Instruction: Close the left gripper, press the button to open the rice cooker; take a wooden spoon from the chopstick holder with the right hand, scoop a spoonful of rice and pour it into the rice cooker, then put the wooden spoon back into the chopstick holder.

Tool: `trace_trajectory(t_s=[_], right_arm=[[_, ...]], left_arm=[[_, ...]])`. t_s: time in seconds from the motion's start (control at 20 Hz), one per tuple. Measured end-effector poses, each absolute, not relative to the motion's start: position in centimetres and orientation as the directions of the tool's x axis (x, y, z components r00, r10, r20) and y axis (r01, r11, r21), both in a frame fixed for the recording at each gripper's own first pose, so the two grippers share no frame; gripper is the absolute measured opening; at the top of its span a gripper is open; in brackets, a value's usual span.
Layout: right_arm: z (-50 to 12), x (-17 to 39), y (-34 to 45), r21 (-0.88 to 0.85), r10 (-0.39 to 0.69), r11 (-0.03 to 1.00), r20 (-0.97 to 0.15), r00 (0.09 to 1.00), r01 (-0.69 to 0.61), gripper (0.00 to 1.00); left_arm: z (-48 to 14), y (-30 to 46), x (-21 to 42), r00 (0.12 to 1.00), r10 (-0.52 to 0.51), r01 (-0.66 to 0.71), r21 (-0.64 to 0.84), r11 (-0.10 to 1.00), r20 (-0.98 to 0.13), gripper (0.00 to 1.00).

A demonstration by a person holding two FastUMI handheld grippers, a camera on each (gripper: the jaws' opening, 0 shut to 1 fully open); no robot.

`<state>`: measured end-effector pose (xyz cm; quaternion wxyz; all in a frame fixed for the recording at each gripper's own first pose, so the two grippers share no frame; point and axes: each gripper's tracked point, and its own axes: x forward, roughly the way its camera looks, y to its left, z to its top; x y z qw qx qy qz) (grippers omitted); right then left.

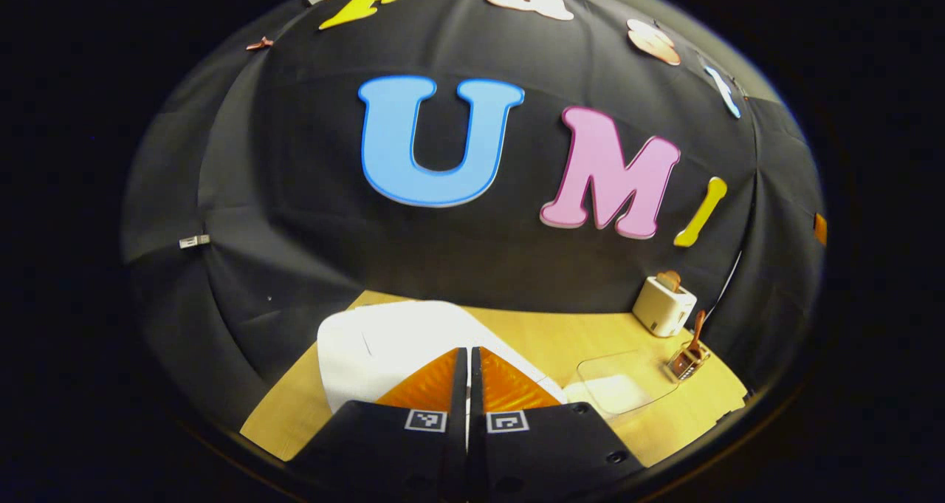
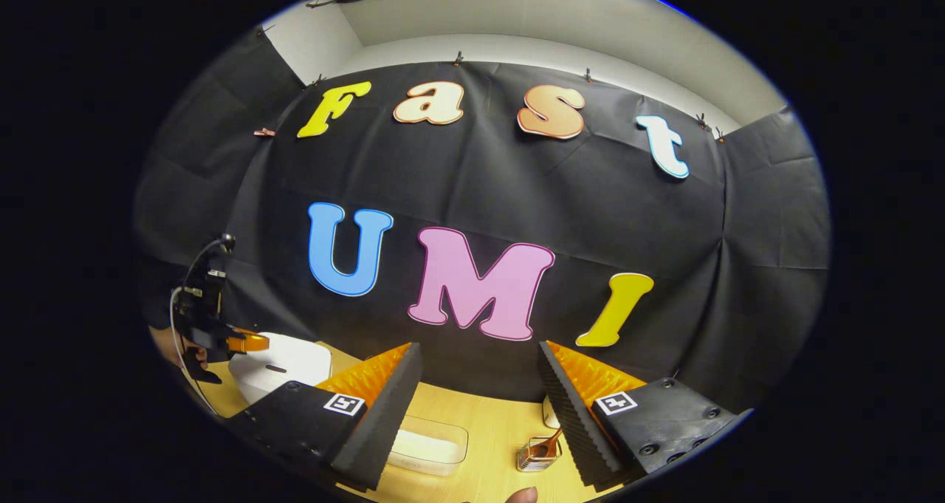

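In the left gripper view my left gripper (image 1: 468, 363) is shut with nothing between its fingers, held just above the white rice cooker (image 1: 384, 344), whose lid is down. Right of the cooker stands a clear box of rice (image 1: 620, 388), and beyond it the chopstick holder (image 1: 688, 361) with the wooden spoon (image 1: 698, 327) upright in it. In the right gripper view my right gripper (image 2: 480, 399) is open and empty, raised above the table. Below it are the rice box (image 2: 428, 444) and the holder (image 2: 537, 455) with the spoon (image 2: 546, 441). The left gripper (image 2: 247, 342) hovers over the cooker (image 2: 284, 366).
A white toaster (image 1: 663, 305) with a slice of bread stands at the back right of the wooden table (image 1: 546, 333). A hand (image 2: 177, 351) holds the left gripper at the far left. A fingertip (image 2: 523, 495) shows at the bottom edge.
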<state>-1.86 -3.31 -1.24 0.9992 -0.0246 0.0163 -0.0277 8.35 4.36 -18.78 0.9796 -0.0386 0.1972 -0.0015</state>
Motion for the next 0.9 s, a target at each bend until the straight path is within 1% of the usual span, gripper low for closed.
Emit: trace_trajectory(t_s=[0.5,0.7,0.9], right_arm=[[-1.6,-1.9,-3.5,-0.056,-0.061,0.997,-0.046,0.997,0.058,0.97],[-1.6,-2.1,-3.8,-0.061,-0.07,0.996,-0.049,0.996,0.067,0.97],[-1.7,-2.4,-4.0,-0.066,-0.075,0.995,-0.057,0.996,0.071,0.97]], left_arm=[[-22.6,4.0,9.8,0.892,-0.018,0.008,-0.024,1.0,-0.452,0.05],[-24.5,3.8,9.4,0.868,-0.024,0.002,-0.045,0.999,-0.495,0.05],[-24.7,3.7,9.4,0.864,-0.019,-0.005,-0.045,0.999,-0.503,0.06]])
